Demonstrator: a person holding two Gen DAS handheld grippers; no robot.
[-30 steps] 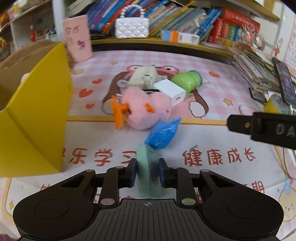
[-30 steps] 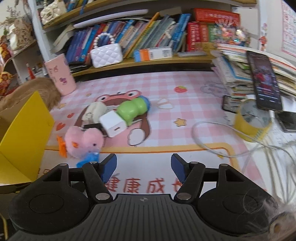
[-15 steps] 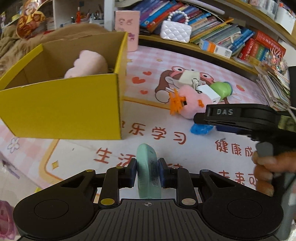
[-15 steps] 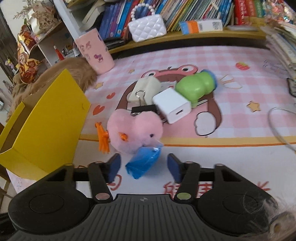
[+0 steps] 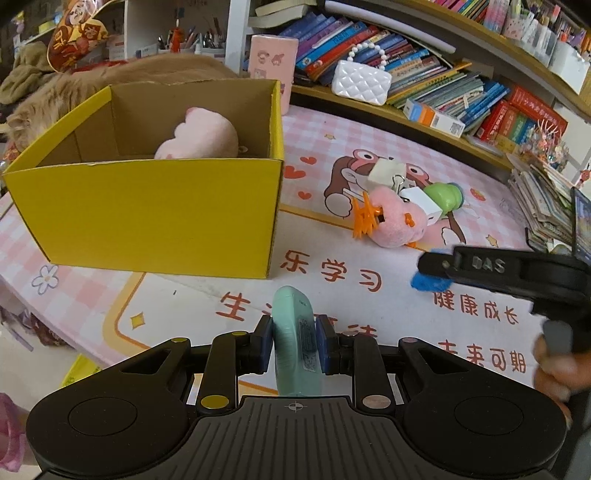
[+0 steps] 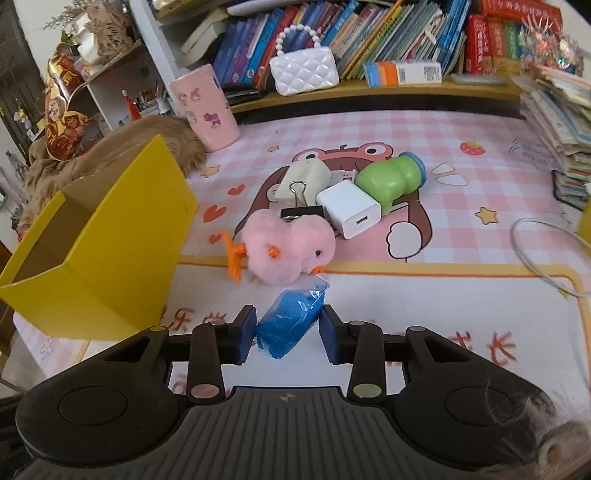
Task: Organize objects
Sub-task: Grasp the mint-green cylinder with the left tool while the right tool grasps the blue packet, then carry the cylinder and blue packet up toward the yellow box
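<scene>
Left tongs [image 5: 293,345] pinch a mint-green oval object [image 5: 297,350] upright between the blue pads, held above the printed mat w/ red characters. Right tongs [image 6: 288,334] have just been closing on a blue plastic-wrapped packet [image 6: 291,317]; pads now press it at both sides, packet low over the white part of the mat. In left wrist view the same right tongs come in from the right edge, a hand [image 5: 557,373] gripping the handle.

Just beyond the packet, a pink plush chick [image 6: 290,249] w/ orange feet lies on its side, beak touching the wrapper. Behind it, bunched together on the cartoon print: black binder clip [image 6: 301,210], white charger block [image 6: 349,212], cream block [image 6: 303,181], green bottle-shaped toy [image 6: 391,182].

Left of the pile, an open yellow cardboard box [image 5: 147,214] stands on the surface [image 6: 424,306]; a pink plush [image 5: 199,136] sits inside, near the back wall. Farther back: pink cup [image 6: 203,107], white quilted mini-bag w/ pearl handle [image 6: 303,68], shelf rows of books [image 6: 406,33]. A brown furry mass [image 5: 110,81] lies behind the box; can't tell what it is.
</scene>
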